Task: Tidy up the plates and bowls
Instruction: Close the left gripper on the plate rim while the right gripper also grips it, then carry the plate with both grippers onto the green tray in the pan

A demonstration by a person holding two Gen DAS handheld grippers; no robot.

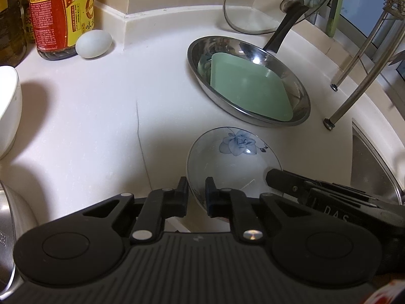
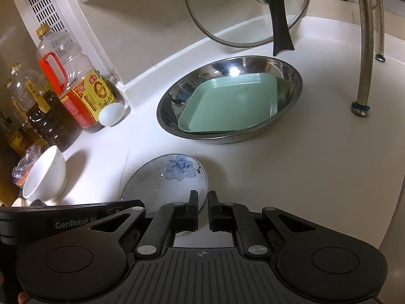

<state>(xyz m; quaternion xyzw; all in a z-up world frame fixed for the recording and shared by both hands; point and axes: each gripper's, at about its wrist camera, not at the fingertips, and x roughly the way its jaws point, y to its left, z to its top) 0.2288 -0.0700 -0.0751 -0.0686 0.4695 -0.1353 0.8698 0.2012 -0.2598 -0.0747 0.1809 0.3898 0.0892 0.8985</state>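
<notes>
A white plate with a blue flower (image 1: 233,159) is held tilted above the white counter. My left gripper (image 1: 197,190) is shut on its left rim. My right gripper (image 2: 203,205) is shut on its right rim; the plate shows in the right wrist view (image 2: 164,177) too. Beyond it a steel basin (image 1: 298,116) holds a green square plate (image 1: 248,86), also seen in the right wrist view (image 2: 227,103). A white bowl (image 2: 45,174) stands at the left, its edge in the left wrist view (image 1: 8,111).
Oil bottles (image 2: 76,81) and a pale egg (image 2: 111,114) stand at the back left. A glass lid (image 2: 243,10) leans on the wall behind the basin. Rack legs (image 2: 364,50) stand at the right. A sink edge (image 1: 374,164) lies right.
</notes>
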